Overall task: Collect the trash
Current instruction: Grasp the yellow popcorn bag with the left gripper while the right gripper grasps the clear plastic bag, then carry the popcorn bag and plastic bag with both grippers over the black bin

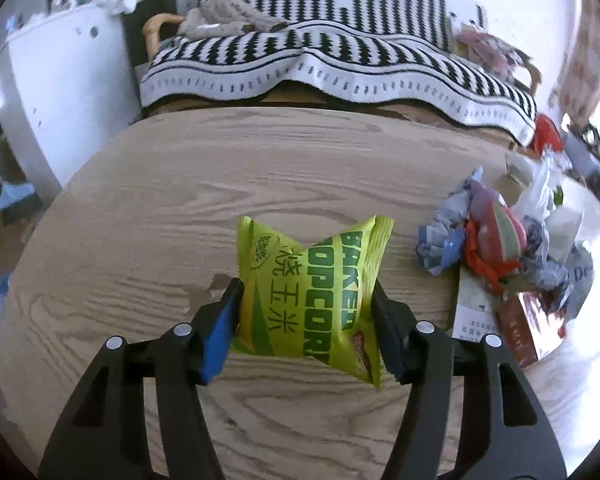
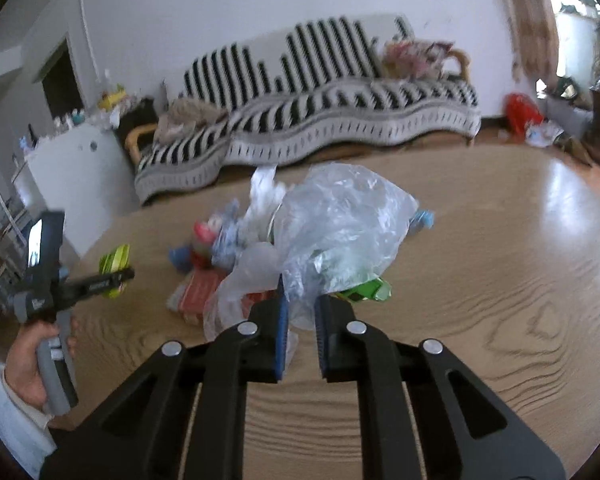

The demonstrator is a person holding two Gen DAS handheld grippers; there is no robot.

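My left gripper (image 1: 306, 292) is shut on a yellow-green baked popcorn bag (image 1: 312, 280), held just above the wooden table (image 1: 140, 220). The same bag (image 2: 114, 262) shows in the right wrist view between the left gripper's fingers (image 2: 100, 282). My right gripper (image 2: 300, 312) is shut on a clear plastic bag (image 2: 340, 224), lifted over a pile of trash (image 2: 220, 248). In the left wrist view the pile (image 1: 496, 240) lies to the right of the popcorn bag: crumpled blue paper, red scraps, a striped wrapper.
A red-brown box (image 1: 520, 332) and a white leaflet (image 1: 474, 304) lie under the pile. A green wrapper (image 2: 364, 292) lies beneath the plastic bag. A black-and-white striped sofa (image 2: 320, 120) stands behind the table, a white cabinet (image 1: 60, 92) at left.
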